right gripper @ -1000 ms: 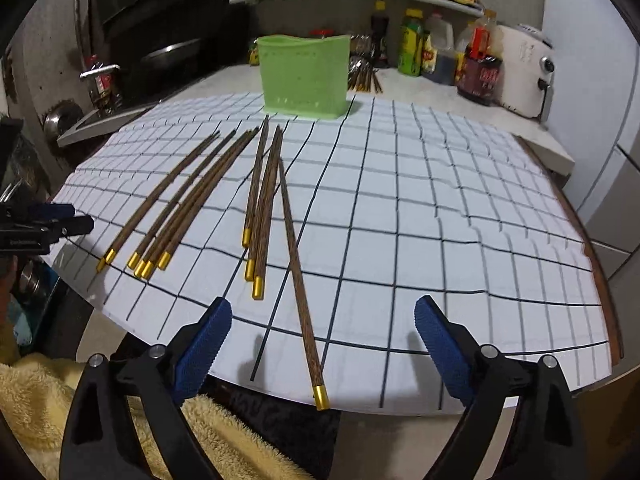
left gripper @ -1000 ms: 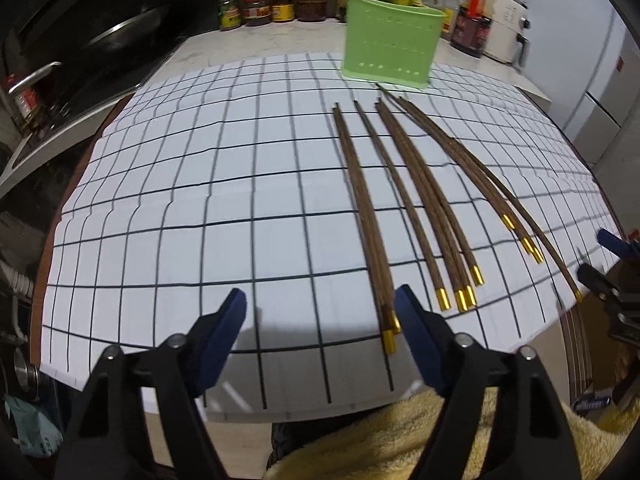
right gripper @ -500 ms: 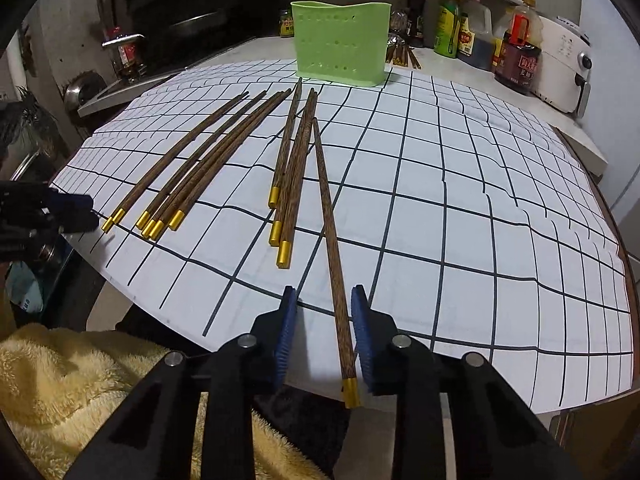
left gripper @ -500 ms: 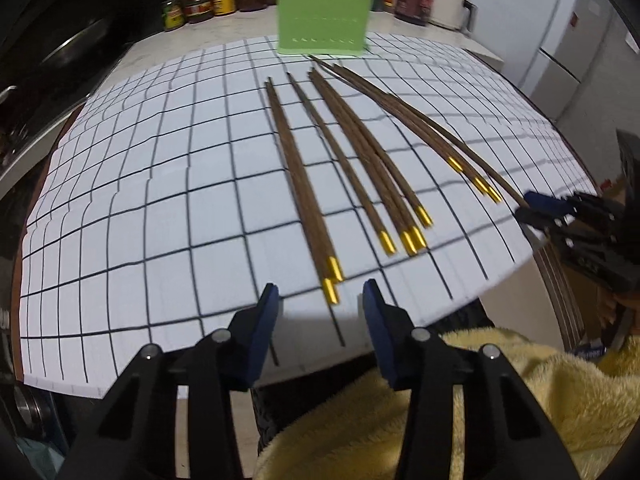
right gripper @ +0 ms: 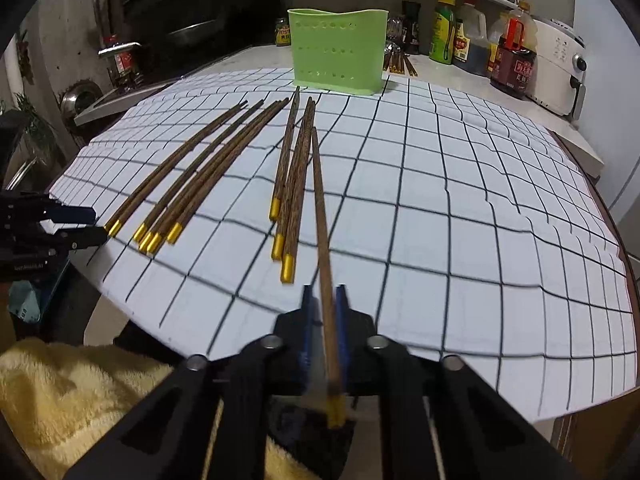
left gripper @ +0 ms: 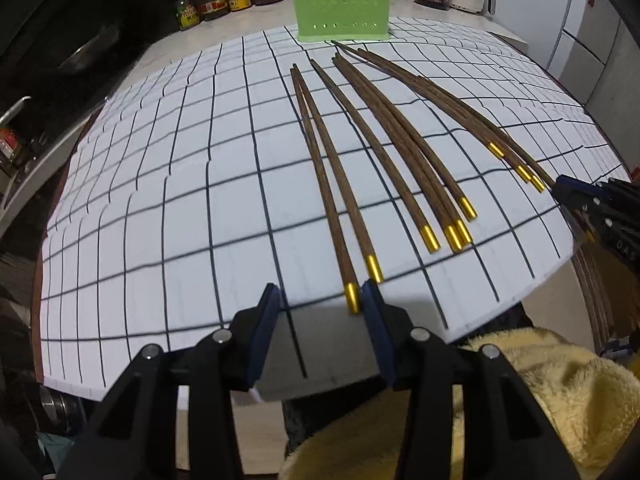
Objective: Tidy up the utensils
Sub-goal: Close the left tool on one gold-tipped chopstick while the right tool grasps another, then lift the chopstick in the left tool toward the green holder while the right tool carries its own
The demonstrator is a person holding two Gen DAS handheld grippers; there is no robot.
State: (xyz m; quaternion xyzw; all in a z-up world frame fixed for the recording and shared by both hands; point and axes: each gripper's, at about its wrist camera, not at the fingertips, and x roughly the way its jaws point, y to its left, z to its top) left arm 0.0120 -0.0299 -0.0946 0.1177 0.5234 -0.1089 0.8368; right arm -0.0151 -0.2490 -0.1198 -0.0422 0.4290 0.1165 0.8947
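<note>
Several brown chopsticks with gold ends lie fanned on a white checked mat (left gripper: 160, 200). A green utensil holder (left gripper: 342, 0) (right gripper: 338, 56) stands upright at the mat's far edge. My left gripper (left gripper: 319, 296) is at the near edge, its jaws closing around the gold end of the leftmost chopstick (left gripper: 320, 168). That end touches only the right finger. My right gripper (right gripper: 323, 296) is shut on the rightmost chopstick (right gripper: 318, 200), which runs back between its blue pads. Each gripper shows at the edge of the other's view: the right gripper (left gripper: 568, 192) and the left gripper (right gripper: 92, 224).
Jars (left gripper: 212, 0) and sauce bottles (right gripper: 460, 40) line the counter behind the holder, with a white appliance (right gripper: 560, 64) at the right. A yellow fleece cloth (left gripper: 540, 392) lies below the mat's near edge. Dark cookware sits at the far left.
Both grippers went from wide open to narrow. The right one closed on the rightmost chopstick. The left one moved in over the leftmost pair's gold ends.
</note>
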